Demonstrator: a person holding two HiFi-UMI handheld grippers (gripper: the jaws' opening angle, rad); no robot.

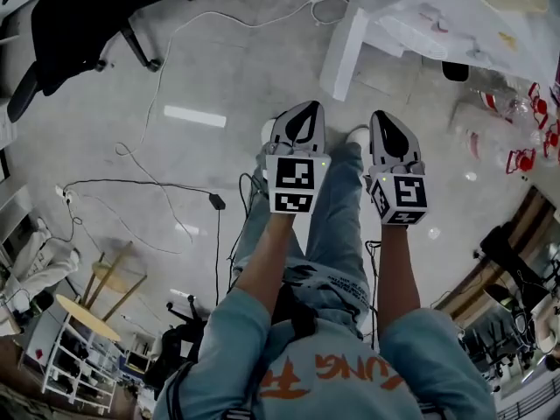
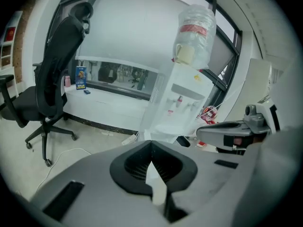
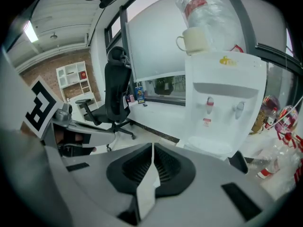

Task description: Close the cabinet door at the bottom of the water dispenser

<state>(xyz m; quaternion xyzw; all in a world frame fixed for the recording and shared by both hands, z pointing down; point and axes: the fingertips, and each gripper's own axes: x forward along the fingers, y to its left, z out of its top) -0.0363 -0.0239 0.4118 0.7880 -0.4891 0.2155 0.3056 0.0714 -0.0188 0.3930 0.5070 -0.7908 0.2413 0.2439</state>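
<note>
Ahead of me stands the water dispenser (image 3: 222, 93), apart from my left gripper (image 2: 151, 148) and right gripper (image 3: 152, 150); both sets of fingers are closed together.

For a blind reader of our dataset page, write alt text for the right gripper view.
The right gripper, jaws shut and empty, points at a white water dispenser with an upturned bottle and a cup on top. A black office chair stands at left; the left gripper shows at the left edge.
</note>
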